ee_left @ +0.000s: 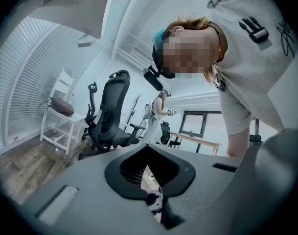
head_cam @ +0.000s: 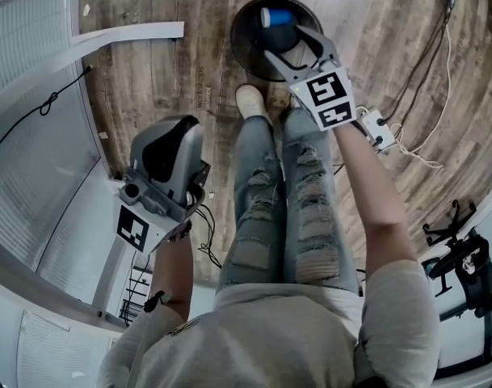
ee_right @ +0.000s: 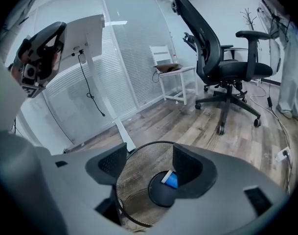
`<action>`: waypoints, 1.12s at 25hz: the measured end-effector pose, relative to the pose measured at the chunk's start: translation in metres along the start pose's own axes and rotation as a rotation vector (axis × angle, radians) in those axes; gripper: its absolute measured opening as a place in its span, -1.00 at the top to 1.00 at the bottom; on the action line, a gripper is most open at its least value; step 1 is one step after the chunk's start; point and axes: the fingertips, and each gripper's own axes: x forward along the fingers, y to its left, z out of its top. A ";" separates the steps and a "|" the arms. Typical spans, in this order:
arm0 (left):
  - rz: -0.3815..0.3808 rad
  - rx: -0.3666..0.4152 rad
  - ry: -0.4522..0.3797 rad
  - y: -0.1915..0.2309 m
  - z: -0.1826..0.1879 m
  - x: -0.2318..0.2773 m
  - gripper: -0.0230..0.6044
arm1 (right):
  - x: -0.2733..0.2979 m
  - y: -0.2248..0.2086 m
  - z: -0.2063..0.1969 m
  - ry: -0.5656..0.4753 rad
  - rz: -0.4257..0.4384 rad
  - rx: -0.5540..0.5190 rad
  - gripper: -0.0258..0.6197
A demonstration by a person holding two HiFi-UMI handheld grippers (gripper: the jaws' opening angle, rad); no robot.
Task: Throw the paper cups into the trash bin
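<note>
A round black mesh trash bin [head_cam: 246,51] stands on the wooden floor in front of the person's feet. A blue paper cup [head_cam: 275,17] lies on its side at the bottom. My right gripper [head_cam: 288,43] hovers over the bin, open and empty. In the right gripper view the bin [ee_right: 134,180] and the cup [ee_right: 171,179] show between the two spread pads of this gripper [ee_right: 149,165]. My left gripper [head_cam: 171,140] is held close to the body at the left, pointing upward and away from the bin. Its jaws [ee_left: 149,168] meet with nothing between them.
The person's legs and a light shoe [head_cam: 250,99] are right beside the bin. A white desk leg [ee_right: 97,77] and a blind-covered glass wall are at the left. A black office chair [ee_right: 222,58], a white stool [ee_right: 173,77] and floor cables with a power strip [head_cam: 379,128] lie further off.
</note>
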 end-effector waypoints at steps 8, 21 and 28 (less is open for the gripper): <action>-0.016 0.015 -0.009 -0.009 0.016 0.007 0.92 | -0.022 0.002 0.029 -0.037 -0.009 -0.011 0.05; -0.038 0.038 -0.033 -0.028 0.057 0.018 0.92 | -0.066 0.014 0.096 -0.113 -0.002 -0.044 0.05; -0.055 0.052 -0.040 -0.043 0.084 0.024 0.92 | -0.098 0.025 0.131 -0.149 0.000 -0.055 0.04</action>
